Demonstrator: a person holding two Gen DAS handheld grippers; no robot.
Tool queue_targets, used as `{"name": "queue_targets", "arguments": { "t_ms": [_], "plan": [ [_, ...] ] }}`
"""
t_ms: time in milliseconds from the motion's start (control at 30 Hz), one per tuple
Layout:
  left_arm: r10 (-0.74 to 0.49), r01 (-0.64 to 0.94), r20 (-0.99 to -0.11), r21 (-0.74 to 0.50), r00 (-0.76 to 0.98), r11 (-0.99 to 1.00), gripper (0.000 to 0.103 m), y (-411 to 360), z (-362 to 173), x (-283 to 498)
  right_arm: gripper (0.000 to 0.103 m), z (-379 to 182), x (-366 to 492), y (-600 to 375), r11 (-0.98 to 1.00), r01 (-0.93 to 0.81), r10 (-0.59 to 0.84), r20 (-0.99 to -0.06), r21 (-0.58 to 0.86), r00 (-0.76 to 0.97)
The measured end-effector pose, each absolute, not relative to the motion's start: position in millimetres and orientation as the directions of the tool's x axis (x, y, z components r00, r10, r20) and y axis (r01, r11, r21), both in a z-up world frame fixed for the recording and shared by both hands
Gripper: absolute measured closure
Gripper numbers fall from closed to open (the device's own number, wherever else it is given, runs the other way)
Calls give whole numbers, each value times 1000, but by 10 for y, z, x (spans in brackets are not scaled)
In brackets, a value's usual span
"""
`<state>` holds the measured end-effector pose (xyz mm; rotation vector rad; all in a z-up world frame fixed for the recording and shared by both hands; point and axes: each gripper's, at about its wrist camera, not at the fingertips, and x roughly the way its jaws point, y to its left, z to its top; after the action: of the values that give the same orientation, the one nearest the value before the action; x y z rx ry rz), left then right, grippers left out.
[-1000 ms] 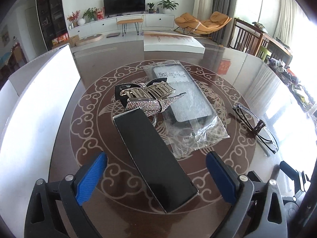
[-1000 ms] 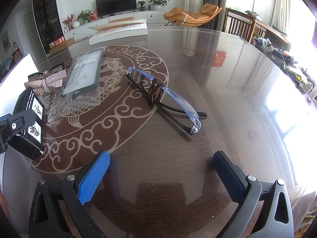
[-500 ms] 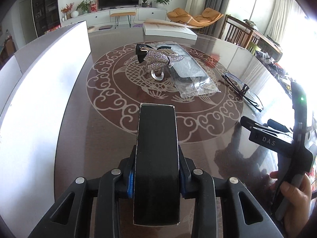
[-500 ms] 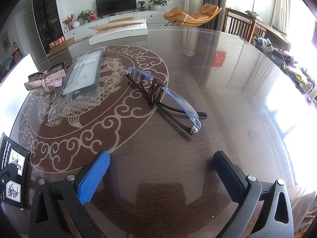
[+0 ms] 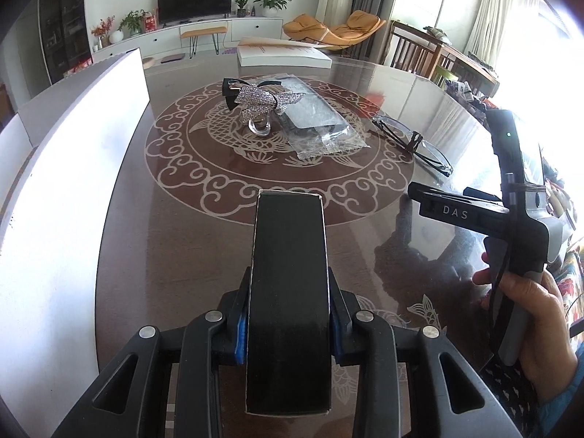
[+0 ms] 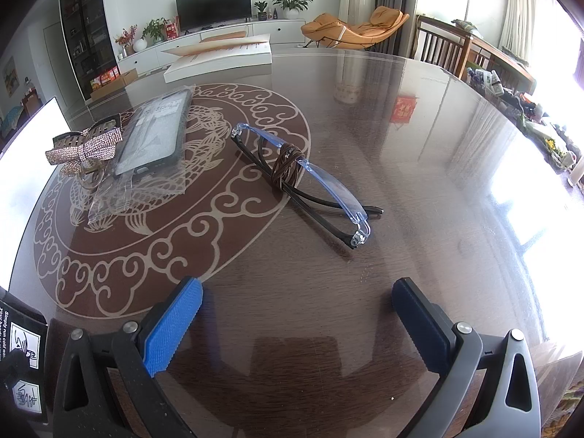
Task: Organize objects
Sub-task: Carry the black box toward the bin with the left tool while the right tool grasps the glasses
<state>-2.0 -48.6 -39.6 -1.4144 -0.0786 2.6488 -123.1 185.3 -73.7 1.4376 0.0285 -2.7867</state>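
In the lower centre of the left view our left tool (image 5: 288, 332) pinches the black box (image 5: 288, 292) between its blue pads, near the box's close end, and the long part of the box sticks out forward above the counter (image 5: 175, 255). We judge that the step in hand is to carry this box to its place, probably the white bin (image 5: 65, 189) along the left edge of the frame, though we cannot be sure of this. To do it well we should keep the grip firm, because the free end can swing down, and we should keep the box level and lower it before we let go.

In the lower part of the right view our right tool (image 6: 295, 328) is spread wide and holds nothing; it hangs just above the counter.

The counter is dark and glossy, with a pale scroll pattern. In the middle right of the right view lie the glasses (image 6: 303, 179). Further, at the middle left, we see the phone case (image 6: 153, 138) in a clear bag and the bow clip (image 6: 84, 151) beside it. At the far edge sits a white carton (image 6: 219, 58). Behind it the room shows a TV (image 6: 213, 3) and an orange chair (image 6: 354, 27).
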Motion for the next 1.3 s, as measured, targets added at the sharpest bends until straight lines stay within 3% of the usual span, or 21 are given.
{"name": "queue_targets", "arguments": {
  "t_ms": [133,200,300,400,567,633,700,767,800,833,867,1133,1300],
  "plan": [
    [176,-104,-815,-142,-552,-984,70,-492,-354,72,0,-736,-1230,1854,-1000,18,-2,-815,-11,-580],
    [195,-108,-811,-162,-552,-981,70,-519,-324,103,0,-735,-1218,1847,-994,113,-68,-812,2,-579],
    [205,-121,-796,-166,-570,-979,70,-574,-251,166,1,-611,-1133,2099,-970,166,-243,-754,178,-610],
    [216,-132,-785,-170,-581,-976,70,-613,-213,210,1,-368,-1245,2361,-967,137,-252,-719,215,-648],
    [245,-130,-775,-209,-582,-969,70,-688,-146,210,2,-207,-1811,2185,-959,245,-257,-811,145,-526],
    [250,-125,-768,-220,-589,-968,70,-732,-86,218,15,-310,-2005,2037,-955,282,-220,-855,91,-469],
    [254,-122,-761,-227,-597,-966,70,-782,-23,225,37,-465,-2132,1945,-952,299,-194,-891,70,-411],
    [254,-121,-756,-228,-604,-966,70,-823,37,255,49,-604,-2212,1899,-954,293,-176,-918,70,-356],
    [254,-121,-753,-228,-607,-966,70,-844,66,266,69,-586,-2194,1876,-954,295,-163,-910,47,-382],
    [254,-120,-751,-229,-609,-966,70,-870,89,276,74,-589,-2175,1867,-952,300,-177,-909,62,-376],
    [255,-118,-750,-232,-610,-965,70,-895,111,284,86,-576,-2144,1875,-953,292,-185,-910,75,-370],
    [300,-70,-728,-328,-617,-942,70,-1274,362,326,86,-99,-1531,1839,-942,266,-307,-843,203,-442],
    [215,20,-695,-313,-687,-950,70,-1883,657,437,86,373,-1074,1250,-870,380,-469,-765,314,-442]
  ]
}}
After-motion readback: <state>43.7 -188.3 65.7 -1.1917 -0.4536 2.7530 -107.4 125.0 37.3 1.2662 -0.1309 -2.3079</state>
